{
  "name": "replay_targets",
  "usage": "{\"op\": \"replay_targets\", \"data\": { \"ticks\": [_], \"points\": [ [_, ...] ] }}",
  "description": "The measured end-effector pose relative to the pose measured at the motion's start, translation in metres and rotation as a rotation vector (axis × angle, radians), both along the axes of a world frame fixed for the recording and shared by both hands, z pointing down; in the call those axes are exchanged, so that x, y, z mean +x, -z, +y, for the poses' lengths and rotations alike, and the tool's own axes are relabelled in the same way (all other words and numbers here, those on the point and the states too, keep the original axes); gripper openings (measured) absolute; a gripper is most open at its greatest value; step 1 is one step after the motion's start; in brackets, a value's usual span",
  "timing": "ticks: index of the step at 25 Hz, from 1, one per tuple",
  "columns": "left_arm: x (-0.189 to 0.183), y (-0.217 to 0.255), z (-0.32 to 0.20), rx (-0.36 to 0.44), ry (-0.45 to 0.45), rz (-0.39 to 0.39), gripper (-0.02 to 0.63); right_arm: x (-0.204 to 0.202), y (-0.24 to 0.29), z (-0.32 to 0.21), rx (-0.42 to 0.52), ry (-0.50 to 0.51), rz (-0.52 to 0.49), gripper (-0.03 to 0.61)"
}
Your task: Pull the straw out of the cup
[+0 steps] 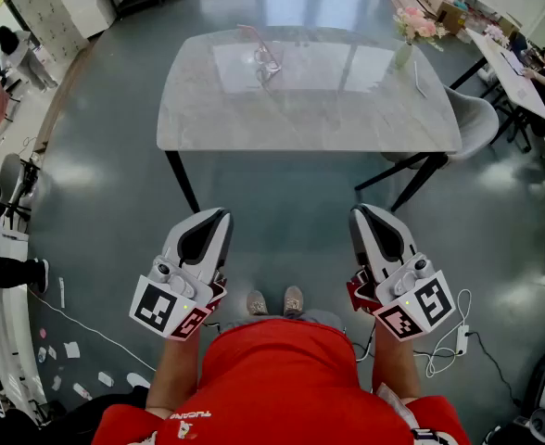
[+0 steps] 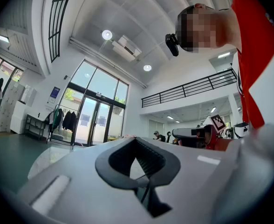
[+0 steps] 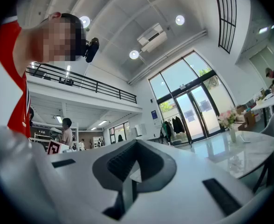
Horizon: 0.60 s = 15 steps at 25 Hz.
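A clear cup (image 1: 267, 63) stands on the far middle of the pale marble table (image 1: 208, 123), with a pink straw (image 1: 252, 35) leaning out of it to the left. Both grippers hang close to my body, well short of the table and far from the cup. My left gripper (image 1: 219, 215) is shut with nothing in it, and my right gripper (image 1: 358, 211) is shut and empty as well. In the left gripper view the closed jaws (image 2: 137, 143) fill the lower half; the right gripper view shows the same (image 3: 137, 146). Neither gripper view shows the cup.
A vase of pink flowers (image 1: 406, 37) stands at the table's far right, also in the right gripper view (image 3: 230, 124). A grey chair (image 1: 481, 123) sits at the table's right end. Cables (image 1: 453, 341) lie on the floor at my right. People stand at the room's edges.
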State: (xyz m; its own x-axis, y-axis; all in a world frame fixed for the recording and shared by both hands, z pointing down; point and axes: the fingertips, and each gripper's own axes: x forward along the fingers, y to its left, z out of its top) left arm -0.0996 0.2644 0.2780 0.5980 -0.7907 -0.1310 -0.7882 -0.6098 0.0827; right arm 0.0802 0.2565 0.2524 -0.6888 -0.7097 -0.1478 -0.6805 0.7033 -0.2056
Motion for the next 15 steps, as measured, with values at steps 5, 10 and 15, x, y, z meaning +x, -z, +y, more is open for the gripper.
{"op": "replay_targets", "data": {
  "ticks": [5,10,15],
  "points": [
    [0.0015,-0.0004,-0.0013,-0.001,0.006,-0.001,0.005,0.0029,-0.0035,-0.0029,-0.006,0.001,-0.004,0.000],
    [0.0014,-0.0030,0.0008,-0.003,0.023,-0.003,0.005,0.0014,-0.0064,-0.0032,0.005,0.010,0.020,0.000],
    [-0.0017,-0.0019,0.0021,-0.001,0.040,0.001,0.005,-0.0025,0.0006,-0.0040,0.019,0.037,0.000,0.002]
  ]
}}
